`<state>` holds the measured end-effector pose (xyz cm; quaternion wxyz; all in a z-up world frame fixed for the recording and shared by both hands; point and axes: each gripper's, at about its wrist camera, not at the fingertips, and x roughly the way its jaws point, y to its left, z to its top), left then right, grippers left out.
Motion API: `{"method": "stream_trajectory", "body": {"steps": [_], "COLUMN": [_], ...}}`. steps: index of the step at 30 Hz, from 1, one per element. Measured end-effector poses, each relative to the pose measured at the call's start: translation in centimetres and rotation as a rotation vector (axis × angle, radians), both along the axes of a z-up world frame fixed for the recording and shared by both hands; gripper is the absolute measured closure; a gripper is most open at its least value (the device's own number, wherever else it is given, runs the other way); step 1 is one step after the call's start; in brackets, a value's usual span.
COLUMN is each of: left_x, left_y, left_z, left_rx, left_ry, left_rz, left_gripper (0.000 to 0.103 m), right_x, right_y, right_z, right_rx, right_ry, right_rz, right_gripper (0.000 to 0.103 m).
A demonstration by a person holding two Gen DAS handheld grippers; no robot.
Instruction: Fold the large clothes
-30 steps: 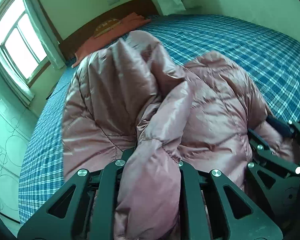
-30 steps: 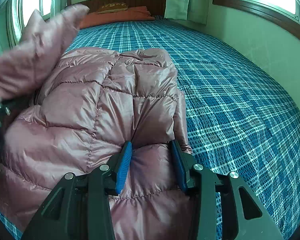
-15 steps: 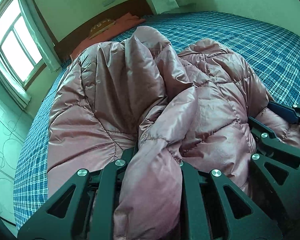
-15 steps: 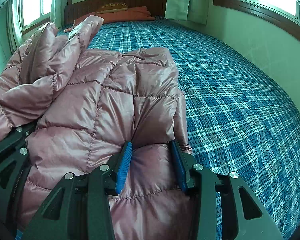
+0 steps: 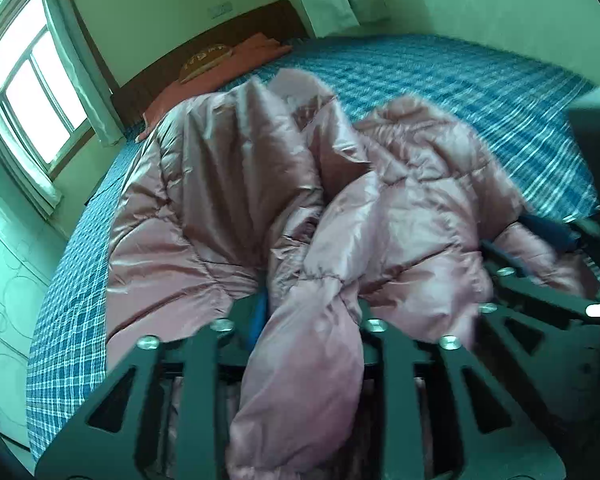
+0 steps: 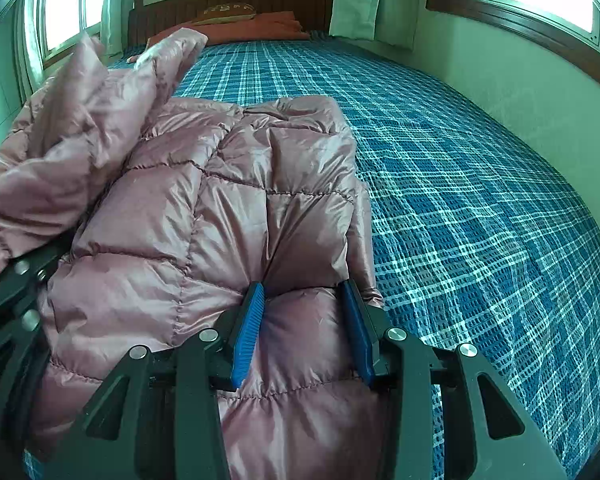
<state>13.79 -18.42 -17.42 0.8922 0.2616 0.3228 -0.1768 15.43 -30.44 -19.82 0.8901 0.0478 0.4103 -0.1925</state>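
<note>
The left gripper [image 5: 312, 312] has its jaws opening, with the sleeve [image 5: 300, 380] of the jacket [image 6: 204, 208] between them; whether the pads press it cannot be told. The right gripper [image 6: 304, 328] is clamped on a puffed panel at the jacket's near right edge, and the fabric bulges between the blue pads [image 6: 248, 332].

The jacket lies on the near left part of the bed [image 6: 460, 200], its left half bunched up and lapped over the flat right half. A pillow [image 6: 228, 10] lies at the far end.

Handling judgement: the jacket is quilted, thickly padded and light. It is soft and springs back after compression, so folds tend to reopen. The shiny shell is likely slippery. Take hold at stitched seams, the hem or the cuff, where the padding is thin and the pads bite firmly.
</note>
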Motion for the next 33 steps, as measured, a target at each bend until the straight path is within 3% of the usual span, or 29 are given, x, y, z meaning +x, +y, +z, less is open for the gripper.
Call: {"method": "stream_trajectory", "body": {"steps": [4,12,15,19,24,33], "left_x": [-2.1,-5.8,-6.9,-6.3,-3.4,-3.4], "left_y": [1.4,7.4,12.1,18.0,22.3,20.0], "left_z": [3.0,7.4,8.8,8.9,6.6,5.4], "left_rx": [-0.066,-0.191,-0.311,-0.452,-0.549,-0.560], "left_ry": [-0.031,-0.056,-0.057,-0.042,0.053,0.096], "left_rz": [-0.015,0.008,0.040,0.136,0.210,0.133], "left_gripper": [0.061,0.060,0.051,0.048,0.048,0.050], "right_x": [0.0,0.0,-0.1,-0.4,-0.2,-0.3], "right_y": [-0.1,-0.4,-0.3,-0.4,-0.3,-0.5], "right_z": [0.3,1.1,1.4,2.0,2.4,2.5], "right_rx": [-0.006,-0.026,-0.031,-0.031,-0.036,-0.036], "right_ry": [0.001,0.016,0.020,0.022,0.025,0.027], "right_rz": [-0.008,-0.021,-0.027,-0.038,-0.042,-0.050], "right_gripper": [0.062,0.062,0.062,0.061,0.061,0.061]}}
